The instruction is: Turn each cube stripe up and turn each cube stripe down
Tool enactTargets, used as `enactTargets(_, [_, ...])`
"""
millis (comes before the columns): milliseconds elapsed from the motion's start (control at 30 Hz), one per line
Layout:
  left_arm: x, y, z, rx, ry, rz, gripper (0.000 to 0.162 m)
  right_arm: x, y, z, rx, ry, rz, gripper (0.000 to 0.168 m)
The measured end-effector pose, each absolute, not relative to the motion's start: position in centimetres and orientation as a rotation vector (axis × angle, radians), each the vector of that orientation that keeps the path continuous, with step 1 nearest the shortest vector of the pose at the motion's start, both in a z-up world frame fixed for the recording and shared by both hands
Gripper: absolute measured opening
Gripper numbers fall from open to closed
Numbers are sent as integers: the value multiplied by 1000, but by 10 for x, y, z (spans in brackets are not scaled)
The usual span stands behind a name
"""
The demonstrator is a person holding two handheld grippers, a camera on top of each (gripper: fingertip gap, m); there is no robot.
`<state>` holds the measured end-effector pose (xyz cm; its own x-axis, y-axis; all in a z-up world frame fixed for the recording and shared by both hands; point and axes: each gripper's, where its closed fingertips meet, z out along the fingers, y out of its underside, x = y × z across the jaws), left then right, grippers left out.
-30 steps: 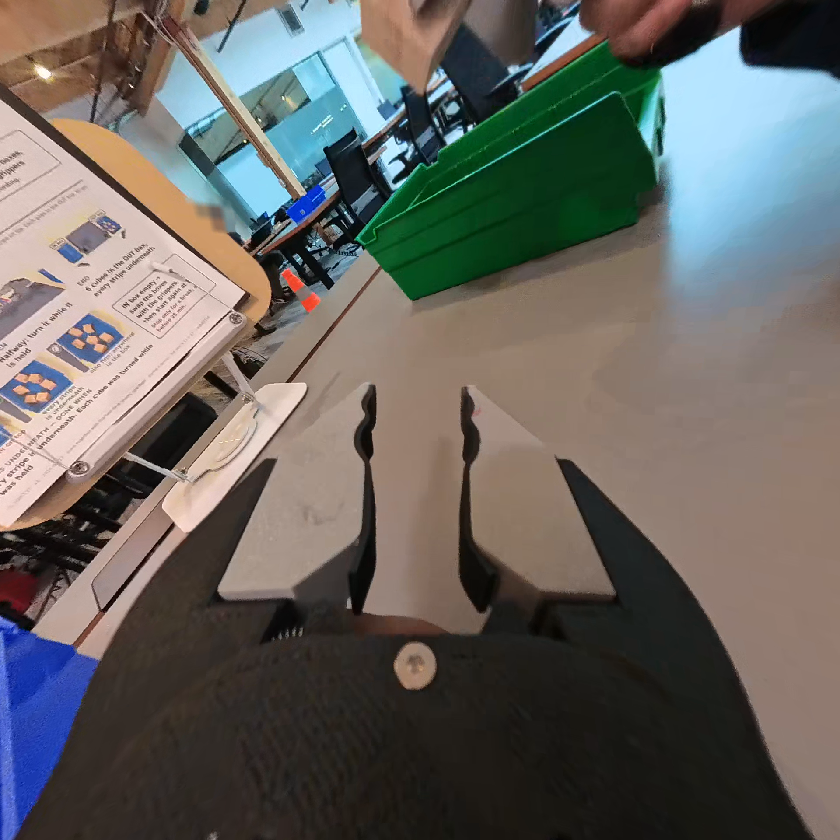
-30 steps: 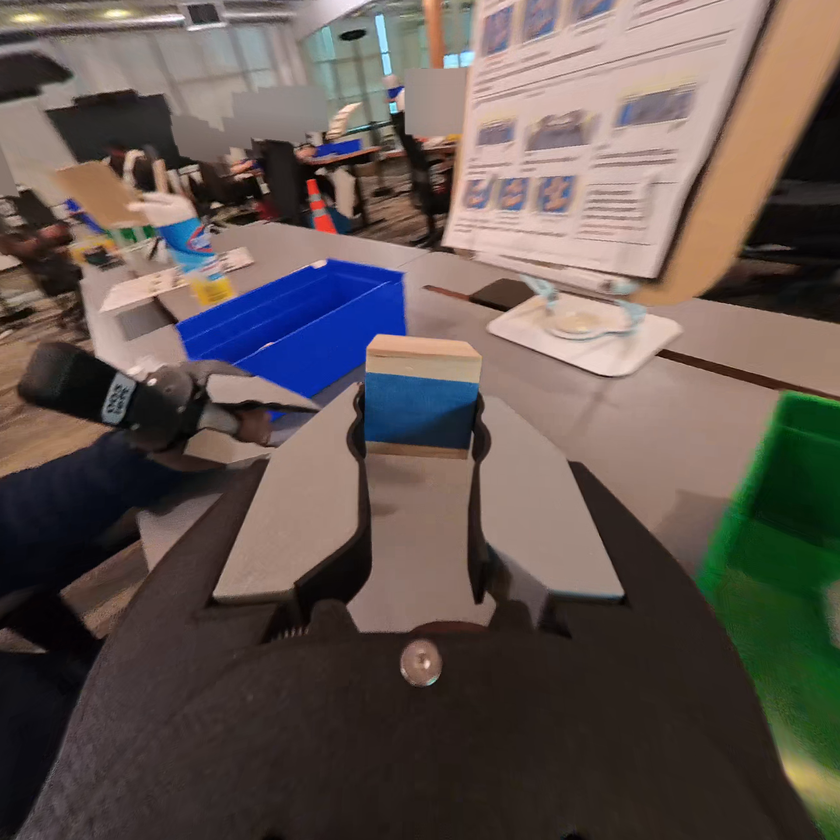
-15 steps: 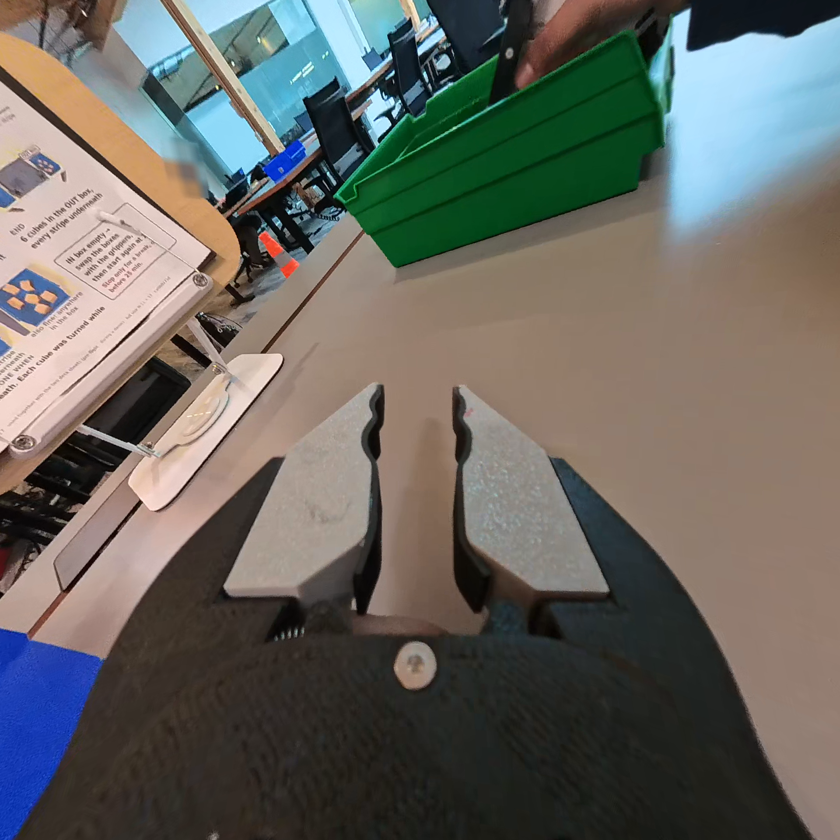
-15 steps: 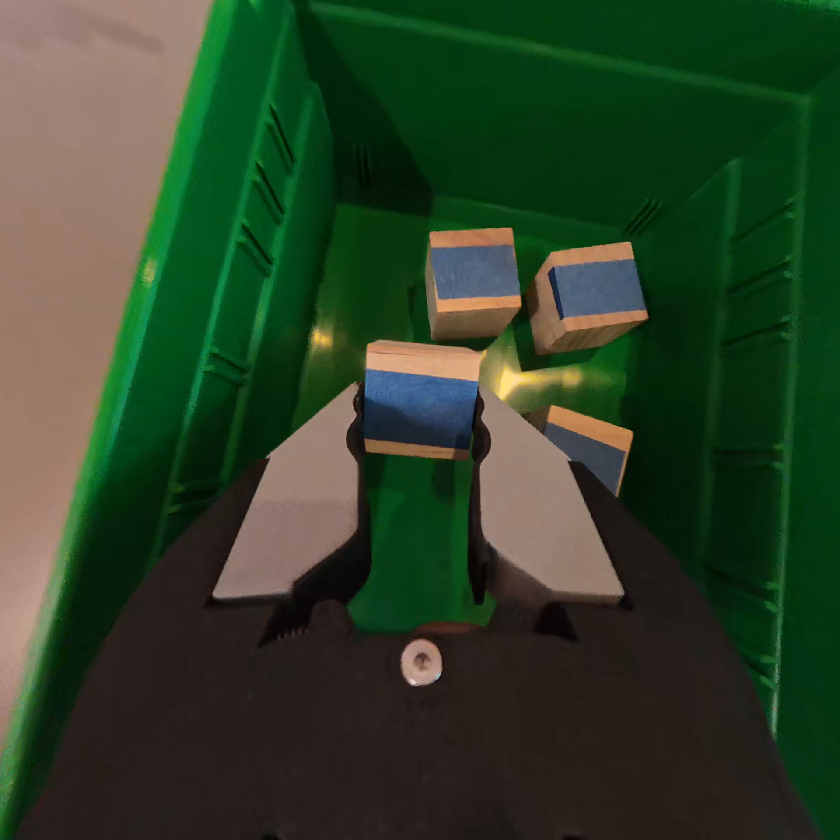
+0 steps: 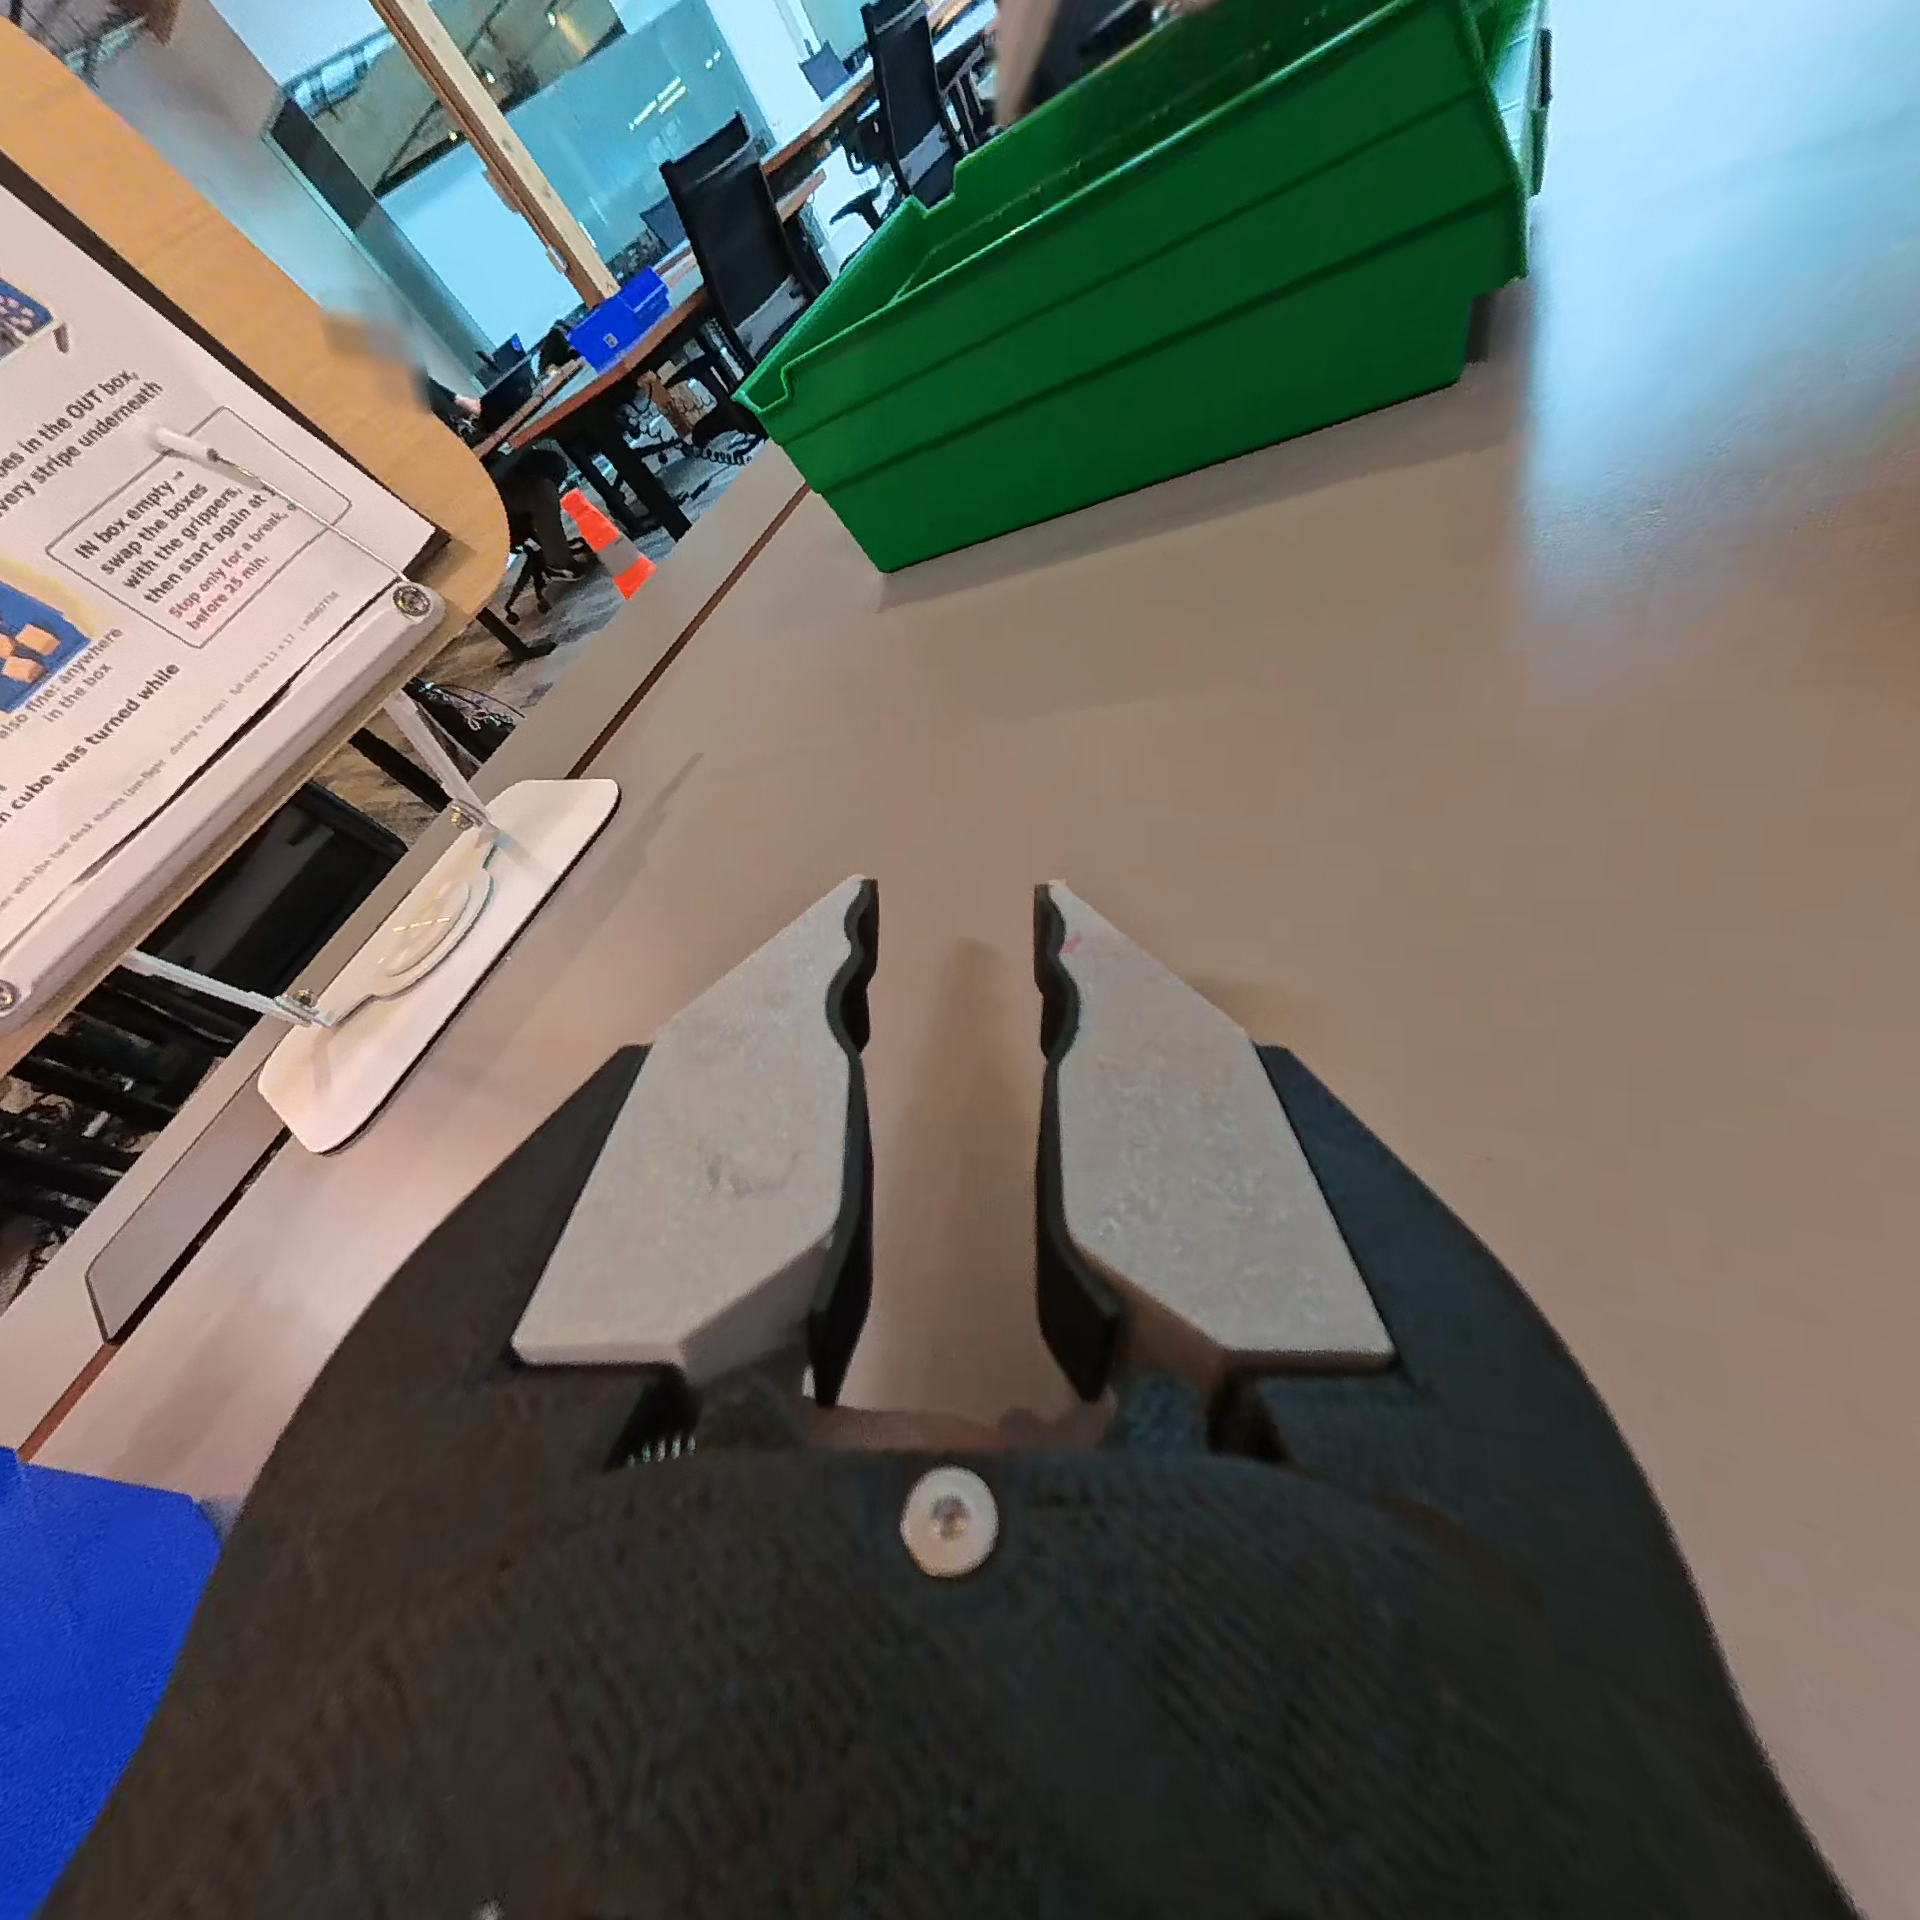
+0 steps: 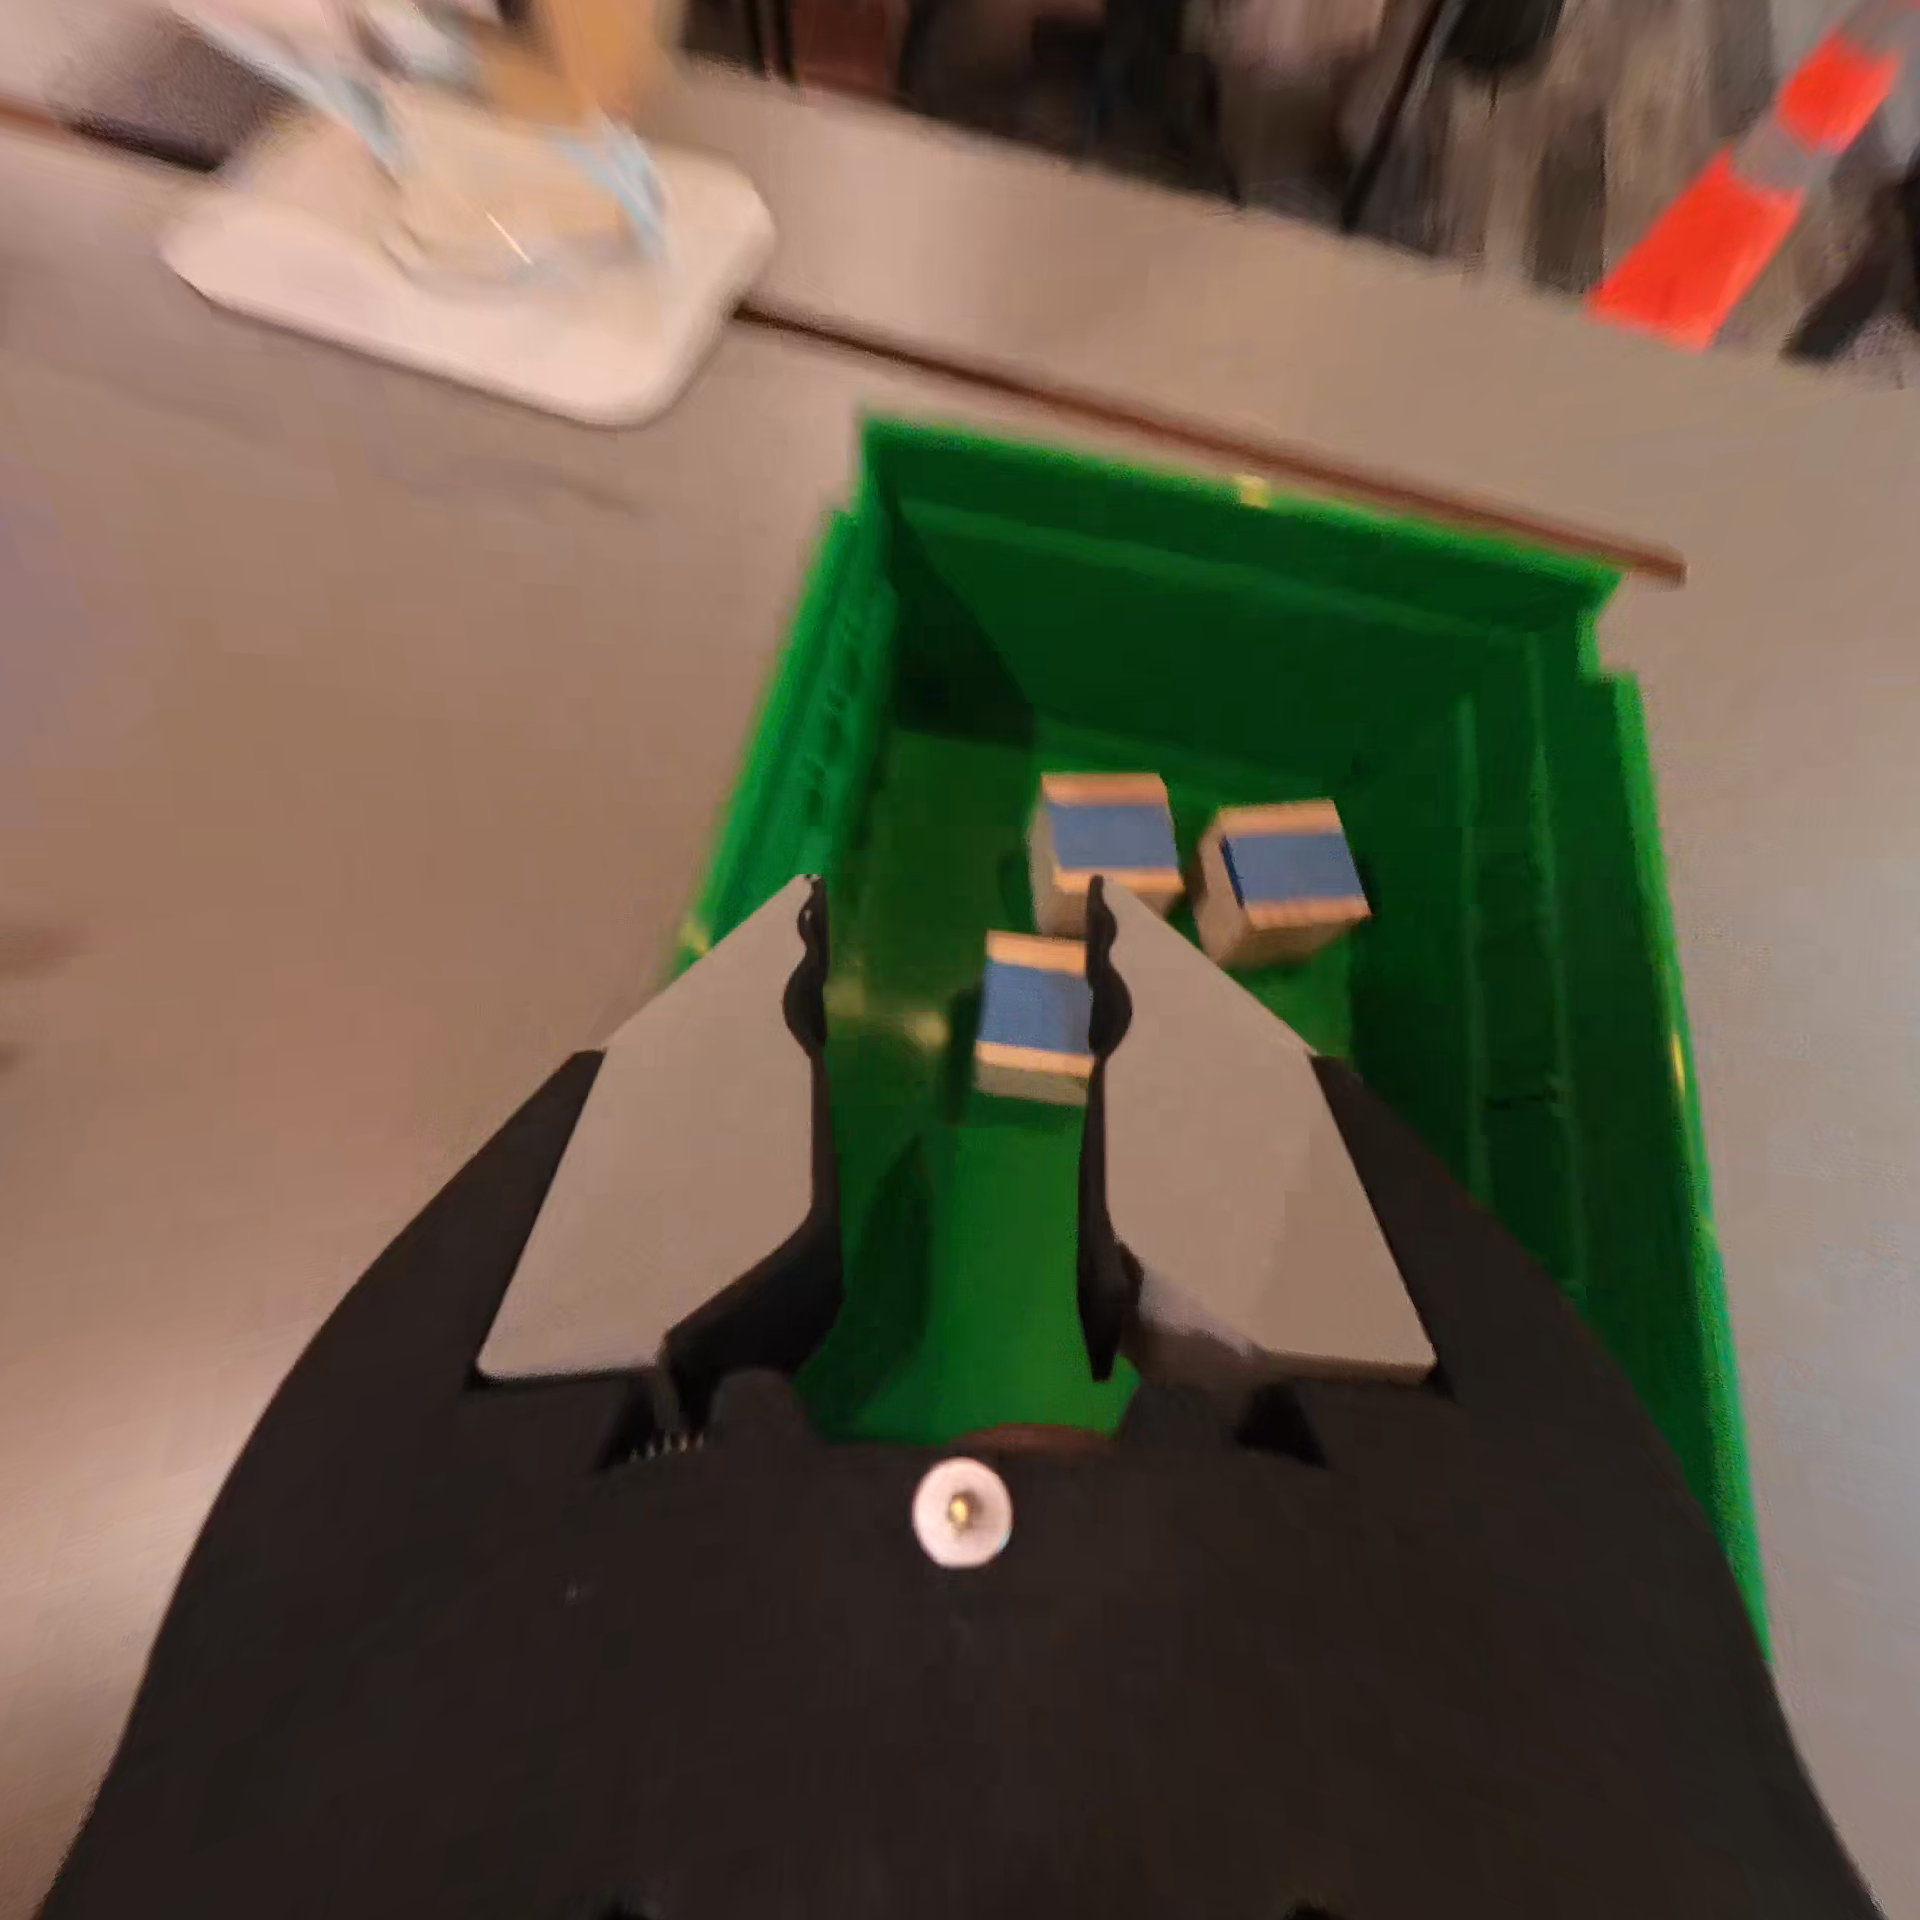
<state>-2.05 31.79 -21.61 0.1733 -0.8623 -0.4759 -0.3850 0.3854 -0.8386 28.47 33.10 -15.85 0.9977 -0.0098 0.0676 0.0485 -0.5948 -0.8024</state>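
Since half a second ago the cube that was pinched by the right gripper [image 6: 951, 920] has been let go, and the gripper has been pulled up and back from the green bin [image 6: 1538, 935]. Its jaws are now spread with nothing between them. Seen through the gap, the nearest cube [image 6: 1029, 1013] is lying on the bin floor, stripe up, partly hidden behind the right finger. Two more cubes are parked farther in, side by side: a far-left cube [image 6: 1107, 842] and a far-right cube [image 6: 1283, 878], both stripe up too. A fourth cube was seen earlier on the right; it can't be found now, probably hidden by the finger, so no call is made on that.

None of that is shown in the left wrist view. There the left gripper [image 5: 956, 914] is held low over the grey table [image 5: 1455, 831], jaws parted and empty, barely changed from before apart from a small drift. The green bin [image 5: 1143, 384] is only seen from outside, well ahead on the far right, so its contents are blocked by its wall.

Off to the left, an instruction sheet [image 5: 156, 582] is propped on a stand with a white base [image 5: 436, 956], and a blue box corner [image 5: 94, 1662] is poking in at the near left. The right view is pretty motion-blurred, with an orange cone [image 6: 1745, 197] smeared at the far right.
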Motion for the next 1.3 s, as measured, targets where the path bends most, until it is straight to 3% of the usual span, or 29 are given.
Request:
enactTargets(200, [-20,319,-217,-1197,1426,-469,27,161,326,-92,-1884,-322,135,44])
enactTargets(367, [-22,323,-214,-1163,1403,-426,25,71,349,-145,-1912,-508,341,44])
enactTargets(567, [-23,326,-215,-1156,1405,-397,24,44,373,-227,-2012,-624,278,37])
enactTargets(933, [-32,334,-210,-1365,1264,-458,30,57,372,-234,-1998,-607,176,37])
enactTargets(1067, [-68,335,-162,-1458,1087,-560,35,62,371,-234,-2000,-593,177,37])
enactTargets(1200, [-145,370,-106,-1525,965,-385,36,60,370,-235,-2001,-607,166,37])
enactTargets(1300, [-210,406,-115,-1733,962,-292,42,57,369,-234,-1997,-634,142,37])
